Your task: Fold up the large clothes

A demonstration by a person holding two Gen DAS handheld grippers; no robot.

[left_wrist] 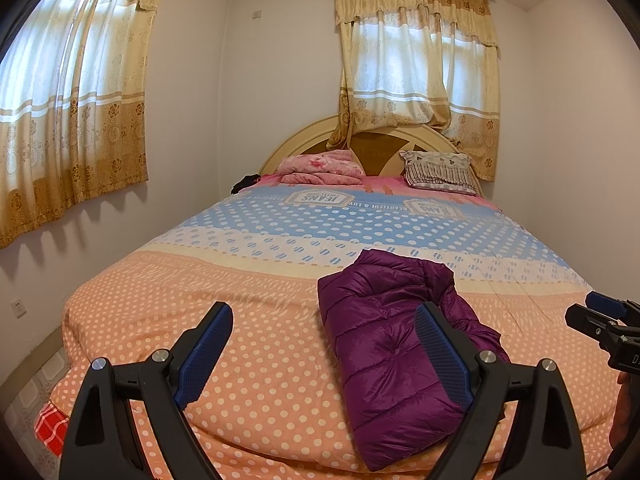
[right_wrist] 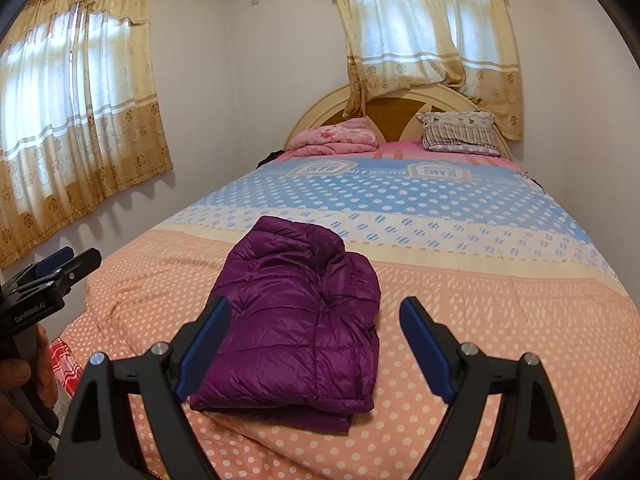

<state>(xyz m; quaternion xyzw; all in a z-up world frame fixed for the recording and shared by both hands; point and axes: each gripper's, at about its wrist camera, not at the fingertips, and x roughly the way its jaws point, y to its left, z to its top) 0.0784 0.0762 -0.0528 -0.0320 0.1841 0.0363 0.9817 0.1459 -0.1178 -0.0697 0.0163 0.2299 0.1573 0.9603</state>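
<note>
The purple jacket lies folded into a thick bundle on the bed, near its foot. The right hand-held gripper hangs just short of it with both blue pads spread wide and nothing between them touching; its left pad overlaps the jacket's near corner in the view, though contact cannot be made out. The left hand-held gripper is likewise spread — the jacket sits ahead and toward its right finger, which hides part of the fabric. The bundle's underside and far sleeve are hidden in folds. Beyond both grippers, at the headboard, are a pink blanket and a pillow. Each gripper shows at the edge of the other's view, cut off by the frame, with only part of a hand visible.
</note>
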